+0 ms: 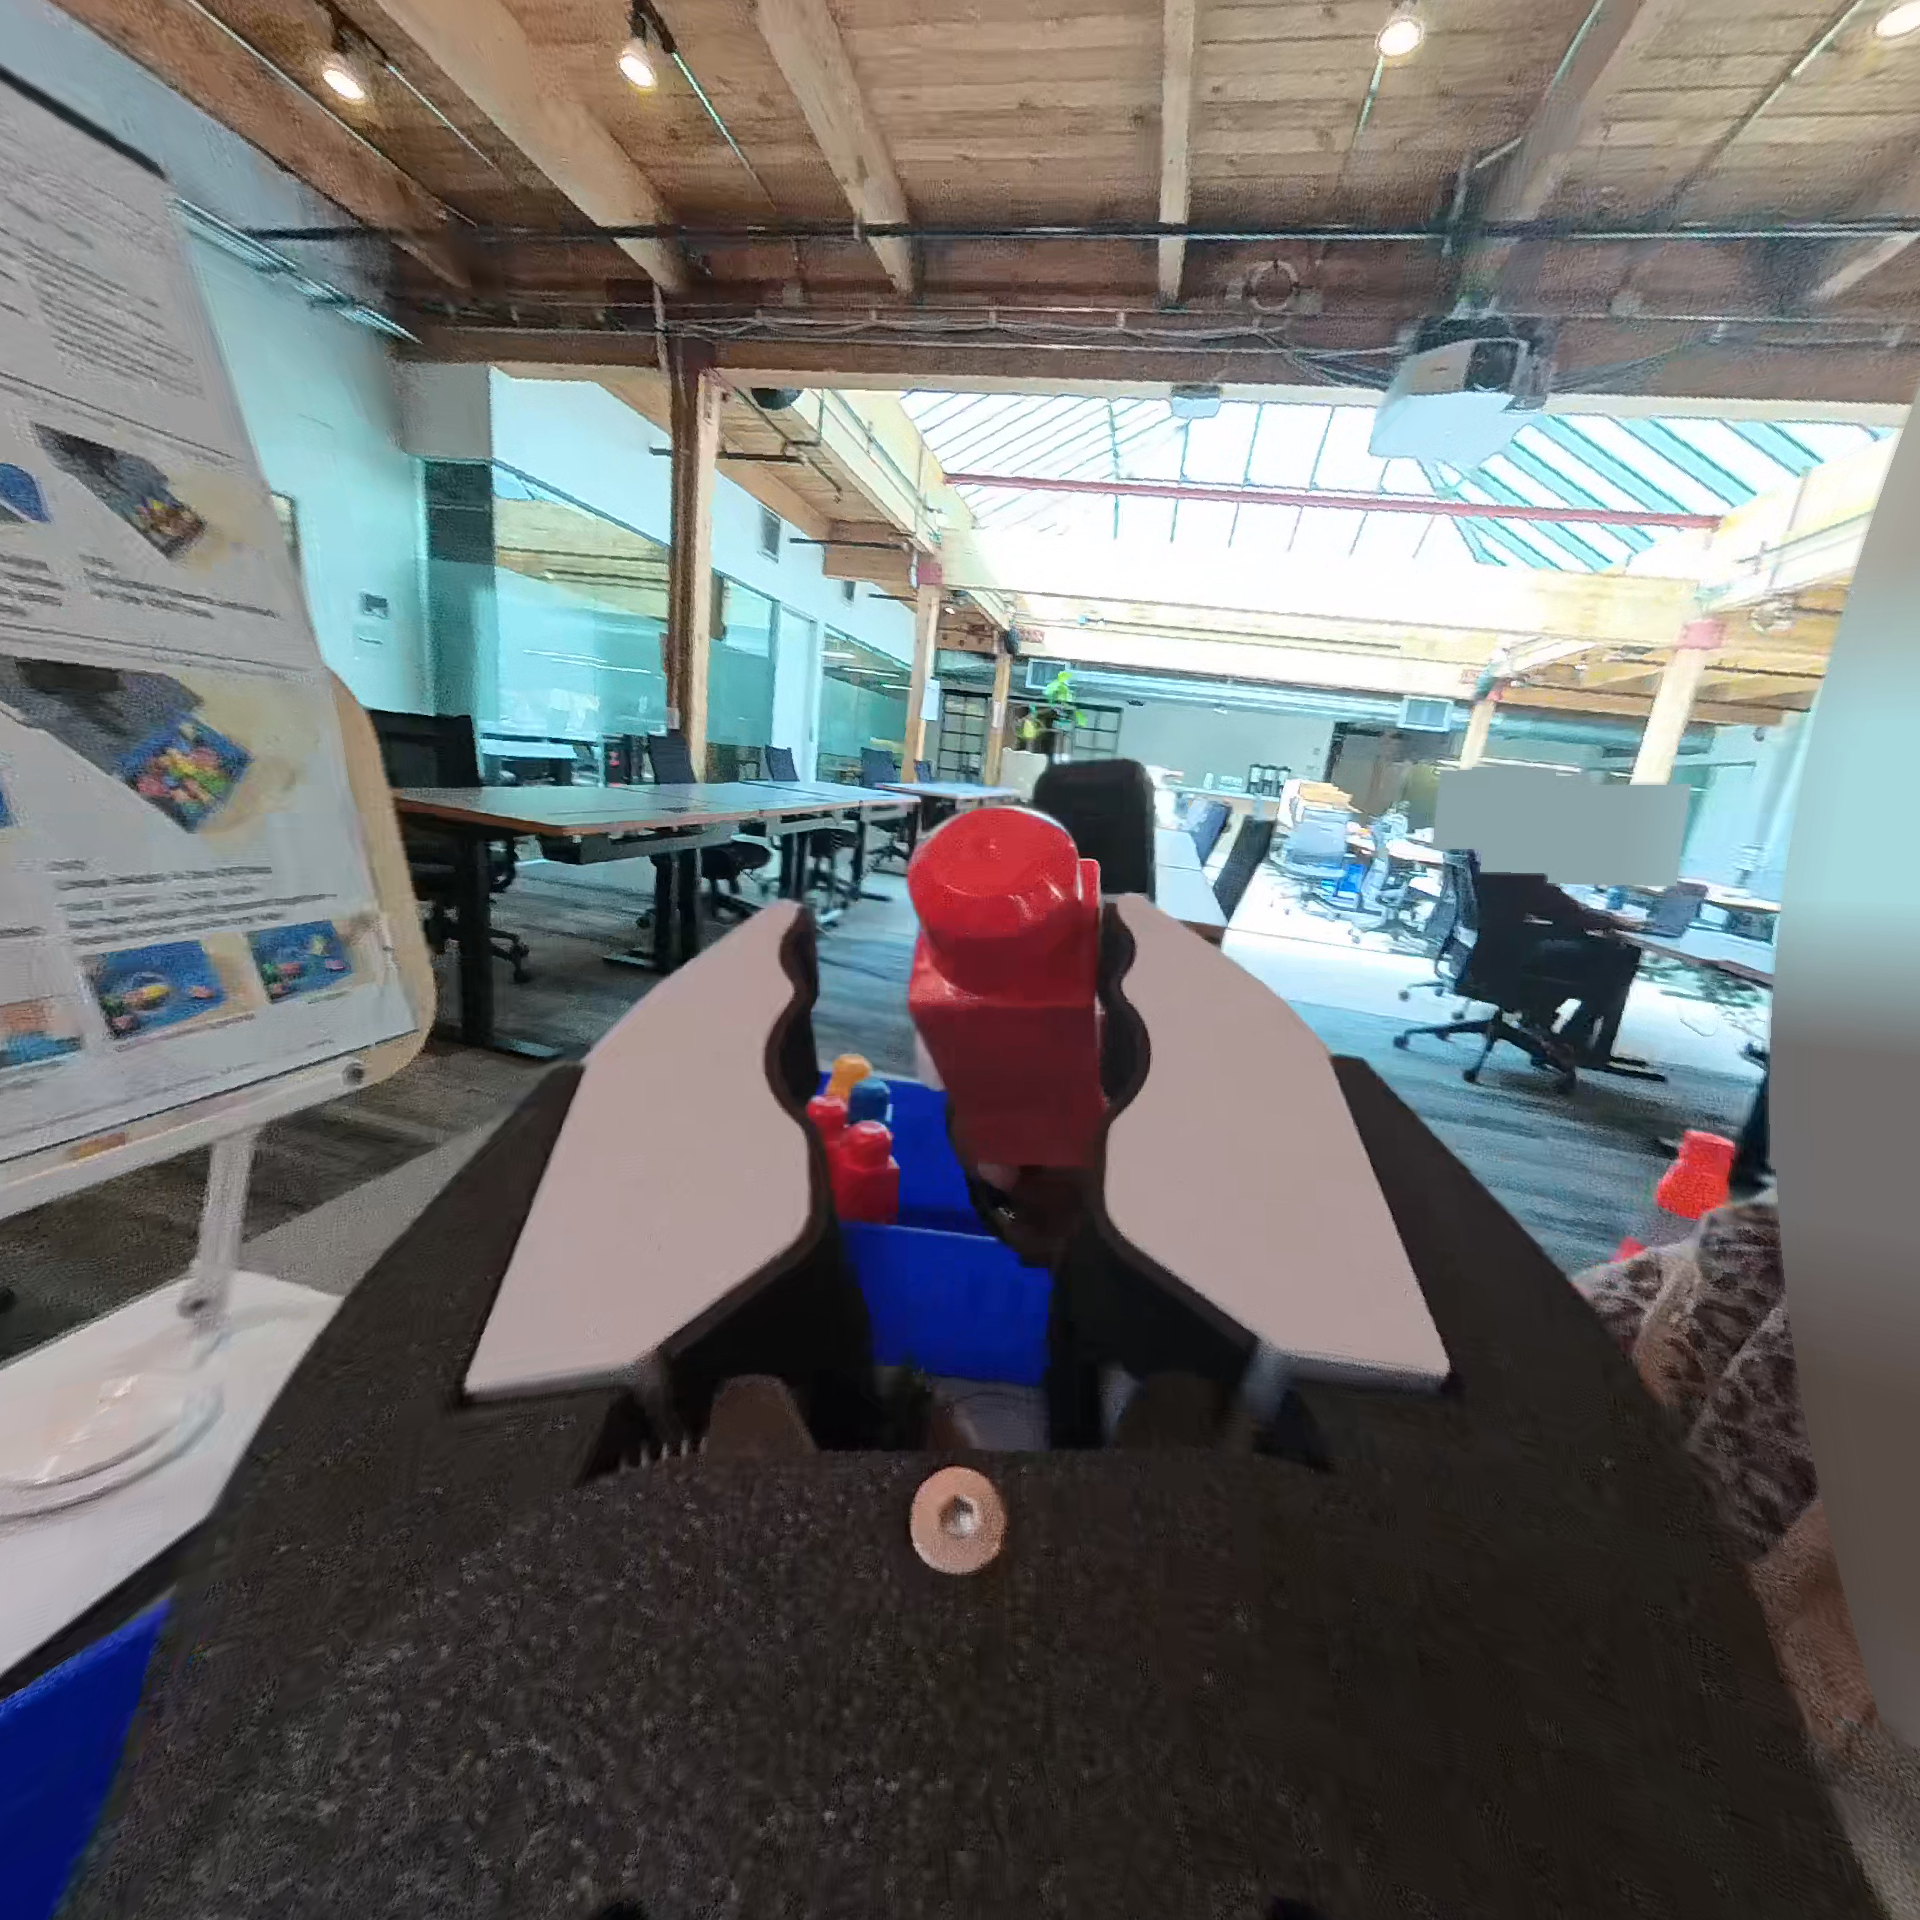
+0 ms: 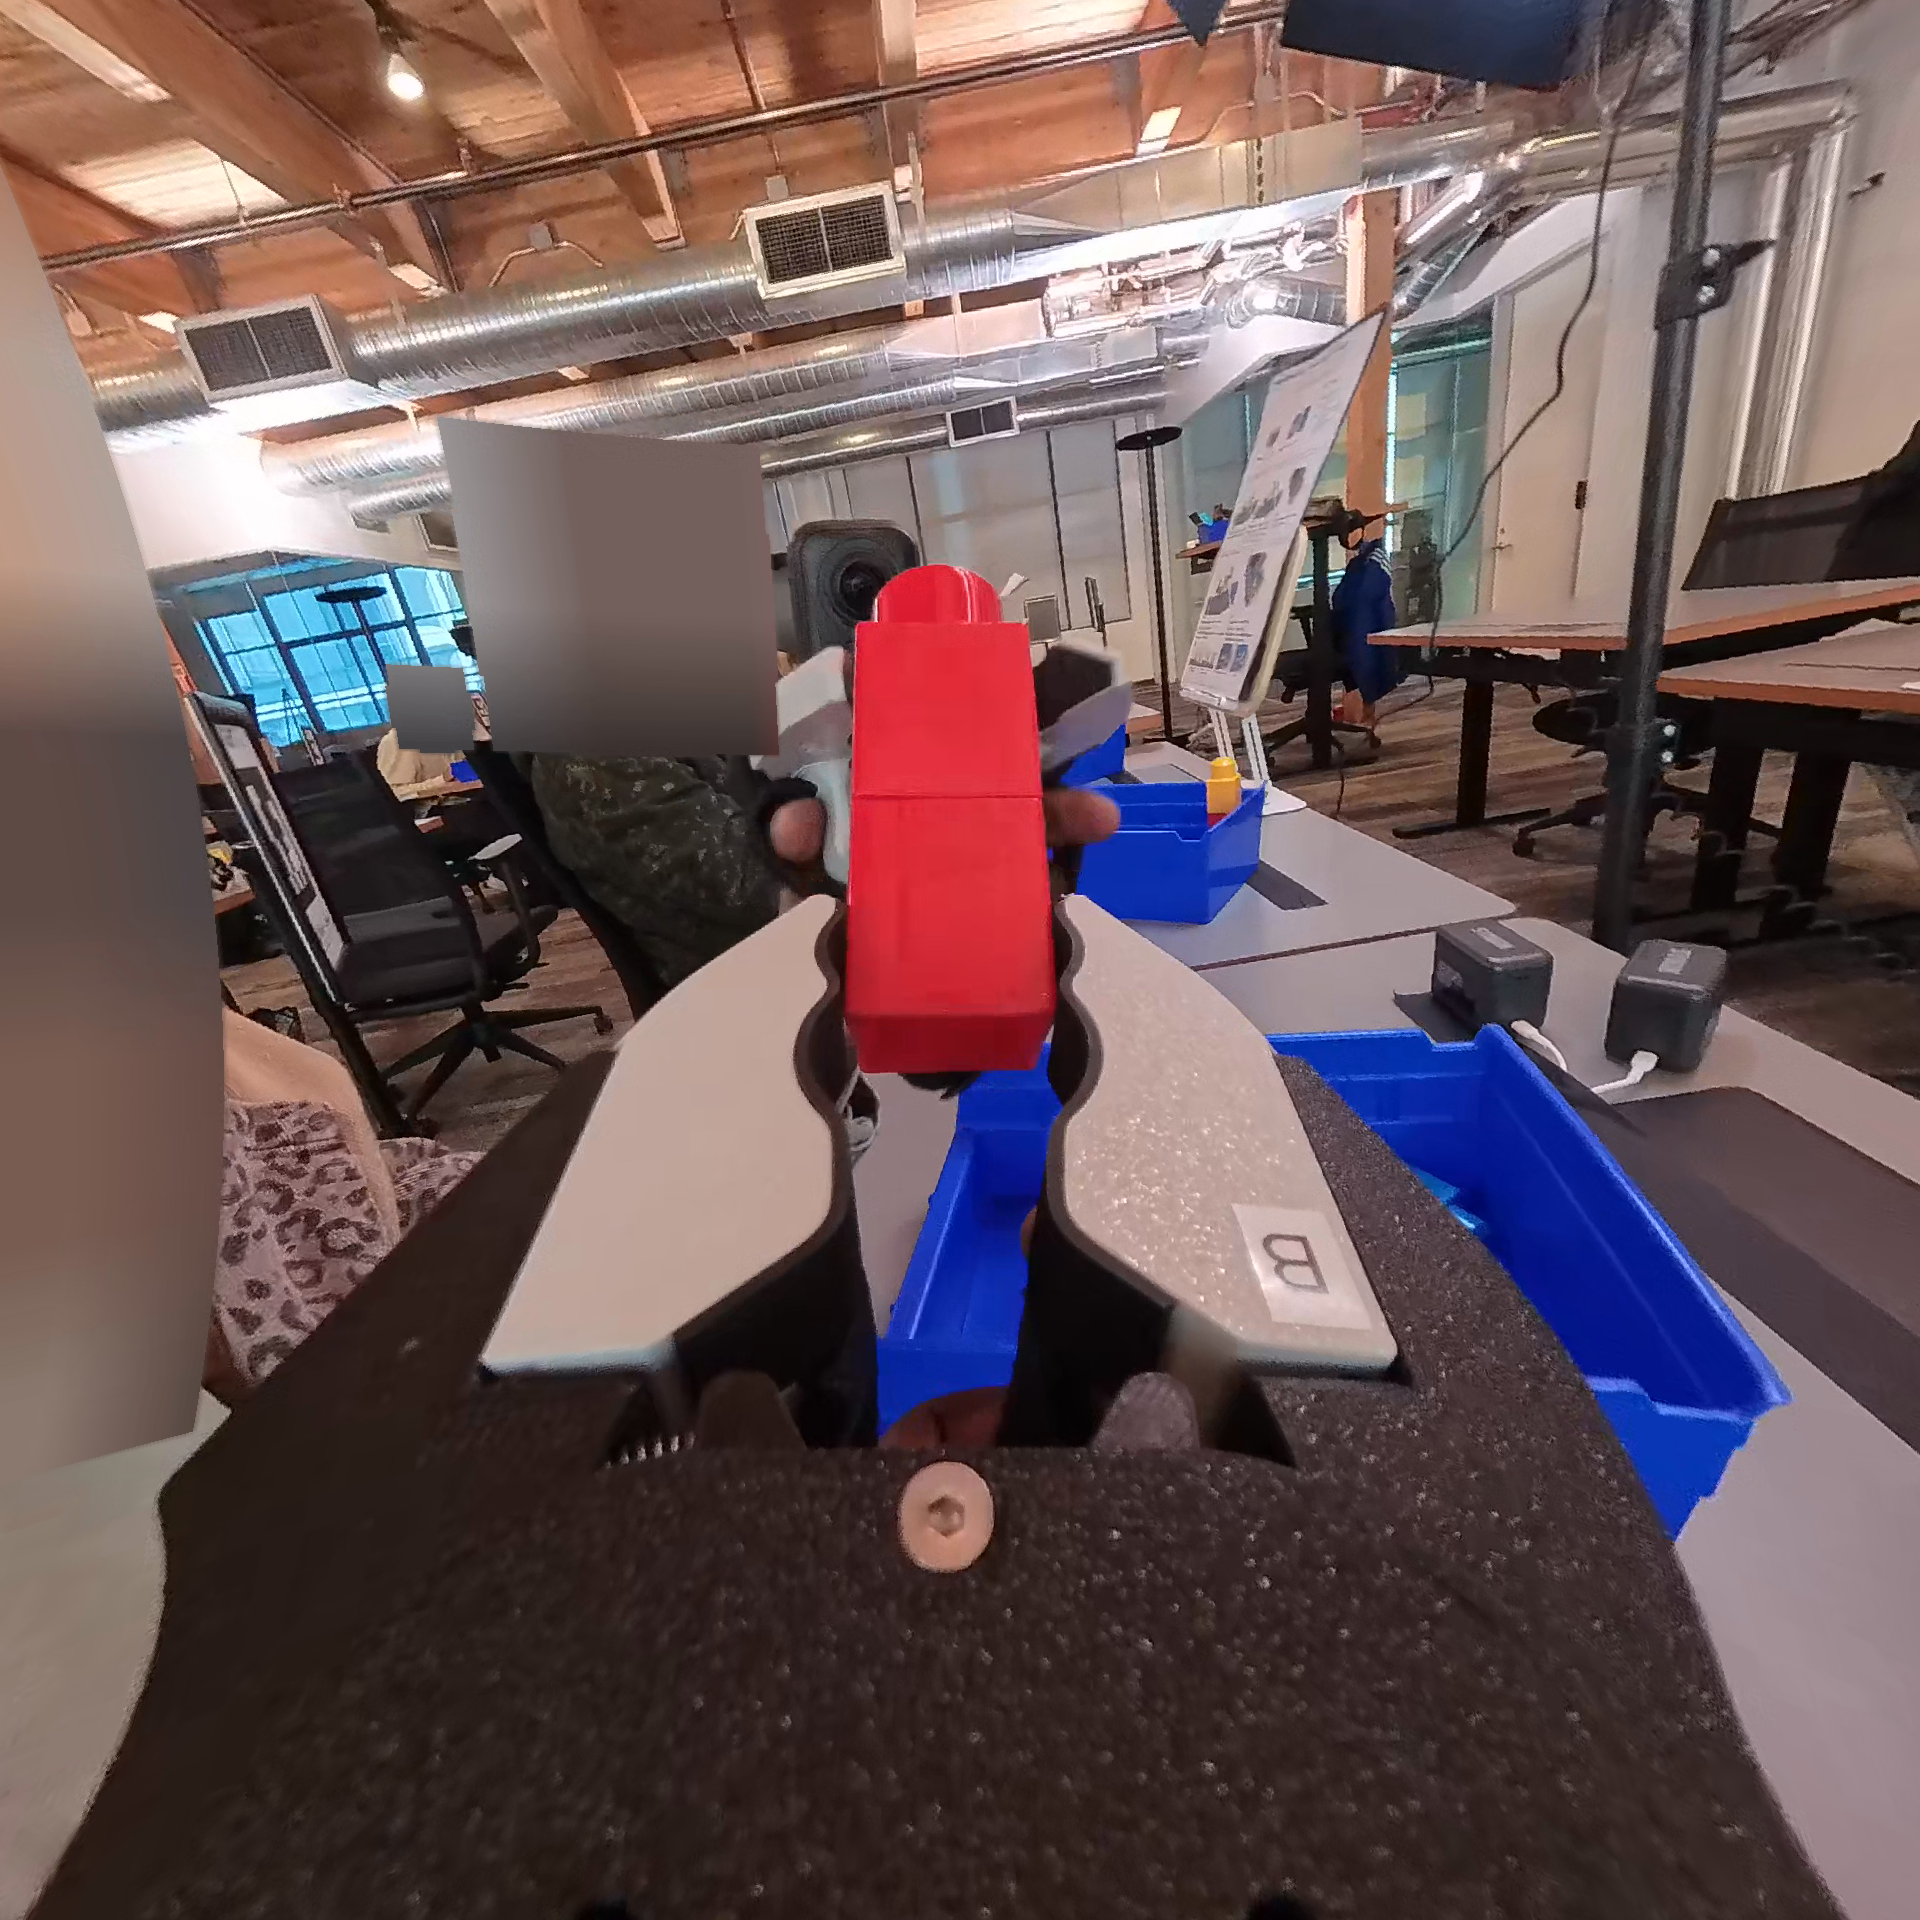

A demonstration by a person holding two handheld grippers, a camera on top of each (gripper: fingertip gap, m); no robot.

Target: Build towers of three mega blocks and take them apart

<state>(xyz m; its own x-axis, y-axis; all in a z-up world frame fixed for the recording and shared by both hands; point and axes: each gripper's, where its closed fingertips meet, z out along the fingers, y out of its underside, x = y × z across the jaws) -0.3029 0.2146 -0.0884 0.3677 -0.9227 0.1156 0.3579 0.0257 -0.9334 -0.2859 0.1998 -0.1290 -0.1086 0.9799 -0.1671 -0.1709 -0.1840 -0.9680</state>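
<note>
A red tower (image 2: 945, 831) of two stacked mega blocks with a stud on top is held up in the air. My right gripper (image 2: 945, 935) is shut on its lower block. My left gripper (image 1: 956, 914) stands around the upper red block (image 1: 997, 987). Its right finger touches the block, and a gap shows between the block and its left finger. In the right wrist view the left gripper's fingers (image 2: 816, 696) flank the upper block from behind. The right gripper's dark tips (image 1: 1013, 1205) show under the tower in the left wrist view.
A blue bin (image 2: 1558, 1247) lies on the grey table below, holding red, blue and orange blocks (image 1: 862, 1153). A second blue bin (image 2: 1174, 852) with a yellow block (image 2: 1224, 784) stands farther off. A board on a stand (image 1: 156, 727), two grey cubes (image 2: 1491, 977) and a black pole (image 2: 1662, 520) stand nearby. Tip to tip, the grippers are about 5 cm apart.
</note>
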